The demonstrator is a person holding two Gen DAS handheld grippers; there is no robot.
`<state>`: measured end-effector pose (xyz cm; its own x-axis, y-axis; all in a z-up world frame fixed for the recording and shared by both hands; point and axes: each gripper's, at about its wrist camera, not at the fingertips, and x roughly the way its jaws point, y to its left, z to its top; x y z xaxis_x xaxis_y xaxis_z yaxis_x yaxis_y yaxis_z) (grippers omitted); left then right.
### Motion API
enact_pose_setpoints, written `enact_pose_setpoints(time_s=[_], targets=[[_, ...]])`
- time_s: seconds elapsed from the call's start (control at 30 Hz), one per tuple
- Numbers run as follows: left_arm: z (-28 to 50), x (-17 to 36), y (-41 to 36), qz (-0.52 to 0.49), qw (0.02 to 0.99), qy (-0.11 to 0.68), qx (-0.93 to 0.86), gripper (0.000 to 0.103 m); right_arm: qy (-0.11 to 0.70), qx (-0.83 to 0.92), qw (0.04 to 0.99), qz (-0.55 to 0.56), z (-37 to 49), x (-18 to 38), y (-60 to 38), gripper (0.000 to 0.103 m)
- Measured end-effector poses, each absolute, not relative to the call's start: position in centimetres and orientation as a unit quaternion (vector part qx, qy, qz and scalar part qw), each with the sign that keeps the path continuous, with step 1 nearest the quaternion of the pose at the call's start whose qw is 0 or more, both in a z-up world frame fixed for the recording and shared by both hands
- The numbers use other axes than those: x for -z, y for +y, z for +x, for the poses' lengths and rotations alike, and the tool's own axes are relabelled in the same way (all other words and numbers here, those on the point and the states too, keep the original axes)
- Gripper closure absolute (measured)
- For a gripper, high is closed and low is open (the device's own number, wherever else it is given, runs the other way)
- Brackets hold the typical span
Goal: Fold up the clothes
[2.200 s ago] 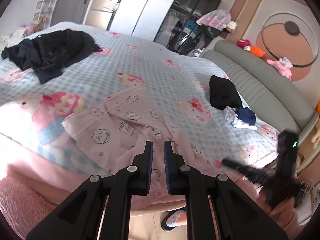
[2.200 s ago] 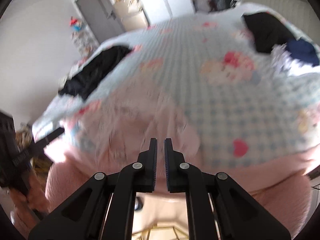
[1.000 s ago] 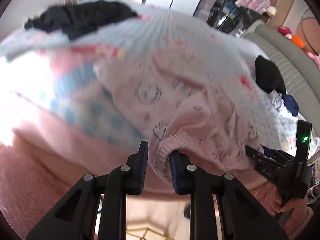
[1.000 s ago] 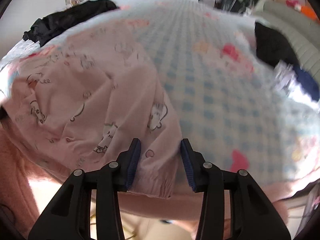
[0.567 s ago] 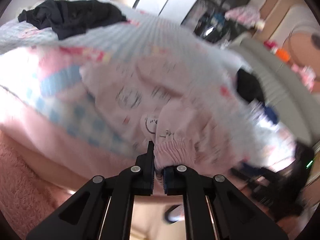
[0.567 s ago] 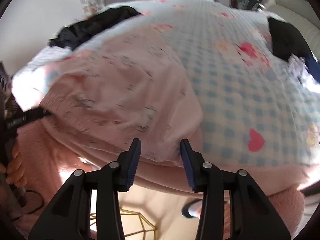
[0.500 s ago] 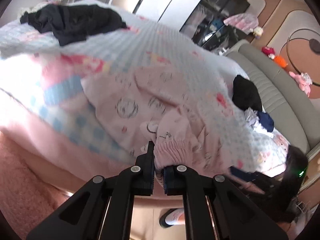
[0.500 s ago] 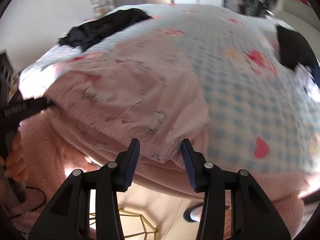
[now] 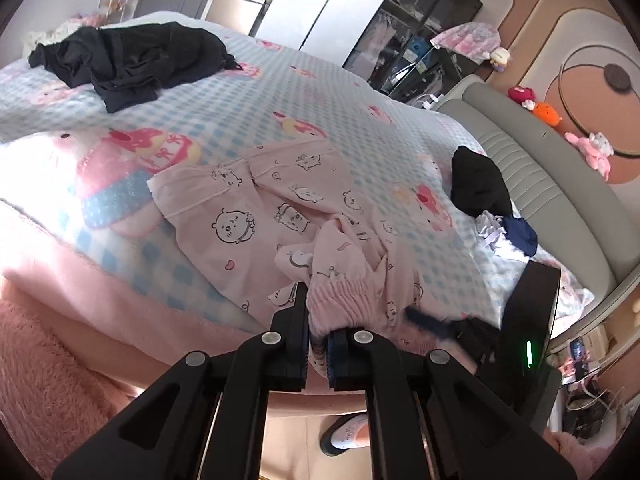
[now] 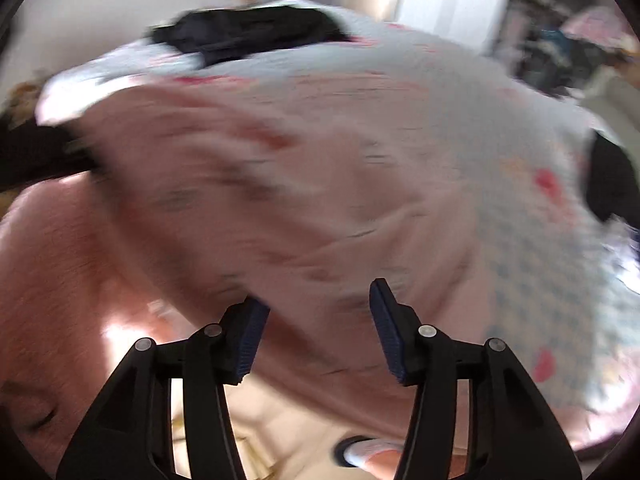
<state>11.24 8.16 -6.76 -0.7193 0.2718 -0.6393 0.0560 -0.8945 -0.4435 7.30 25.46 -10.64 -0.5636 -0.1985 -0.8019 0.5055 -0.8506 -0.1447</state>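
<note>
Two grippers here: the left gripper [image 9: 317,322] is pinched tight on the gathered cuff of the pink pajama top [image 9: 256,216], which is sprawled near the front edge of the bed [image 9: 320,96], and the right gripper [image 10: 316,332] is spread wide over blurry pink fabric, gripping nothing.

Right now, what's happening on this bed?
A person with a gripper in each hand is folding pink printed pyjamas on the checked bedspread. The left gripper is shut on the gathered cuff at the near edge. The right gripper is open, with nothing between its fingers. Black clothes lie farther back, untouched.
</note>
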Motion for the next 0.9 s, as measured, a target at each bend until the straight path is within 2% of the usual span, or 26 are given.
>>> enact_pose_setpoints(time_s=[0.1,0.23,0.27,0.37,0.5,0.57,0.7,0.77,0.9], targets=[[11.3,7.2,8.6,-0.382,0.049,-0.209,-0.899,0.096,0.155,0.886,0.119,0.421,4.8,10.7,28.1,0.051],[11.2,7.6,9.7,-0.396,0.046,-0.186,-0.898,0.096,0.145,0.89,0.058,0.428,3.0,10.9,31.5,0.054],[11.0,8.0,10.2,-0.405,0.05,-0.18,-0.895,0.096,0.139,0.892,0.05,0.428,2.9,10.7,32.3,0.066],[10.4,9.1,11.8,-0.434,0.062,-0.164,-0.884,0.092,0.082,0.914,0.036,0.395,3.6,8.1,35.1,0.084],[9.5,10.4,14.0,-0.468,0.077,-0.139,-0.869,0.087,0.062,0.95,0.023,0.306,5.7,2.5,36.6,0.084],[9.3,10.4,15.8,-0.473,0.072,-0.105,-0.872,0.079,0.039,0.959,0.034,0.278,6.7,0.0,37.1,0.084],[9.0,11.8,16.7,-0.495,0.058,-0.096,-0.861,0.077,0.014,0.969,0.036,0.244,8.2,-3.2,37.9,0.084],[9.4,11.7,15.8,-0.488,0.034,-0.105,-0.866,0.08,0.01,0.97,0.029,0.242,8.2,-3.8,38.4,0.084],[10.0,10.4,13.4,-0.47,0.006,-0.121,-0.874,0.08,-0.004,0.968,0.007,0.249,8.6,-3.4,40.8,0.084]])
